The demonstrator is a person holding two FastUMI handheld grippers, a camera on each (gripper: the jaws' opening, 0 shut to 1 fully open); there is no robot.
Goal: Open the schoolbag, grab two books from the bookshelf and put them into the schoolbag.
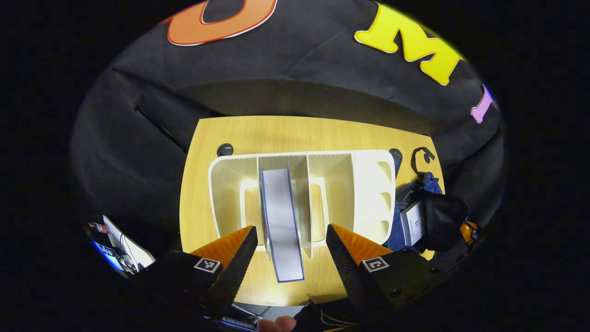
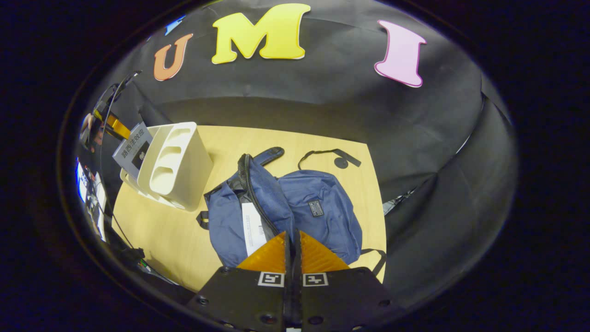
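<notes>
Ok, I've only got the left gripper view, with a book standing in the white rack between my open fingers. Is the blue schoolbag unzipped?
Observer: Yes. In the right gripper view the blue fabric schoolbag lies on the light wooden table with its main zip open.
Operator: Anything inside it?
Observer: A white book pokes out of the opening.
Operator: And the right hand-held gripper?
Observer: The right hand-held gripper hangs over the bag's near edge, fingers shut, with nothing visible between them.
</notes>
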